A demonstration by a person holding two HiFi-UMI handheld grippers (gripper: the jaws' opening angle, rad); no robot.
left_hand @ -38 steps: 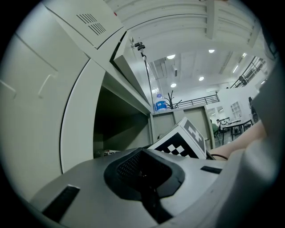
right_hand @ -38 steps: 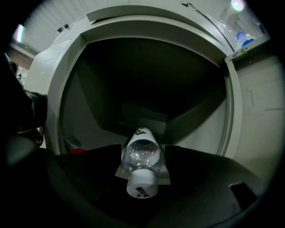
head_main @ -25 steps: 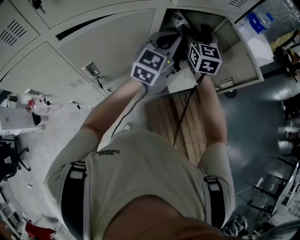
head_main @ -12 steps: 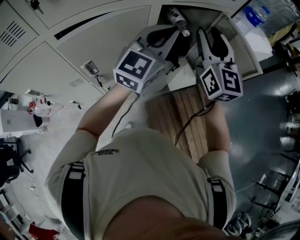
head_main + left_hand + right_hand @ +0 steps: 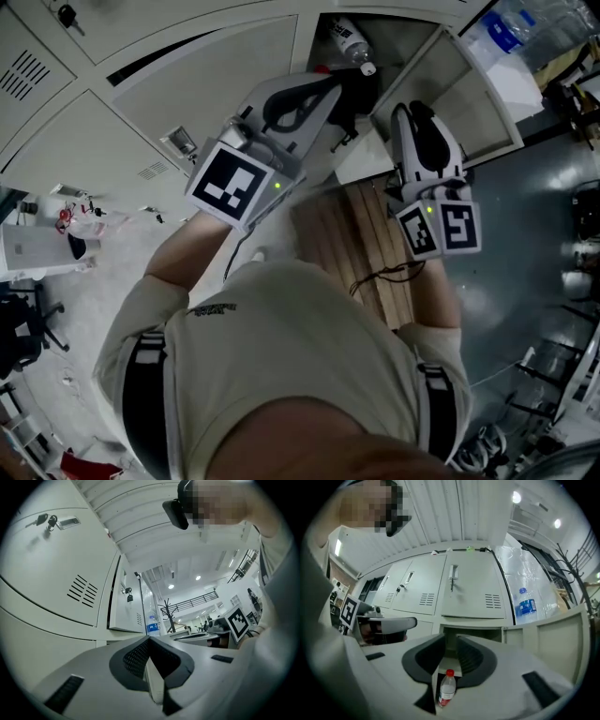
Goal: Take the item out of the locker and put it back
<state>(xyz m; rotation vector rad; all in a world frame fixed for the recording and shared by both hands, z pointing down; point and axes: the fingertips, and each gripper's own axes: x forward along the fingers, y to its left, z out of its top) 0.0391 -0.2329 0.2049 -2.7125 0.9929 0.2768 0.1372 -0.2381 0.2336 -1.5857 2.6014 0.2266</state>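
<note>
Both grippers hang before the open locker (image 5: 412, 42), whose bottle (image 5: 446, 688) stands upright near its floor's left edge. Left gripper (image 5: 149, 641) jaws are pressed together, empty; right gripper (image 5: 451, 641) jaws, just closing, keep a narrow gap, pinching nothing.

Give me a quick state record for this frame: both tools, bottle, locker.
left tool: shut, nothing held
right tool: jaws slightly apart, have just been closing, nothing between them
bottle: clear, red cap, upright inside the locker, visible through the right tool's gap, touched by neither tool
locker: compartment open
door: swung out to the right in the head view
tool placement: both in front of the opening, short of the bottle
</note>
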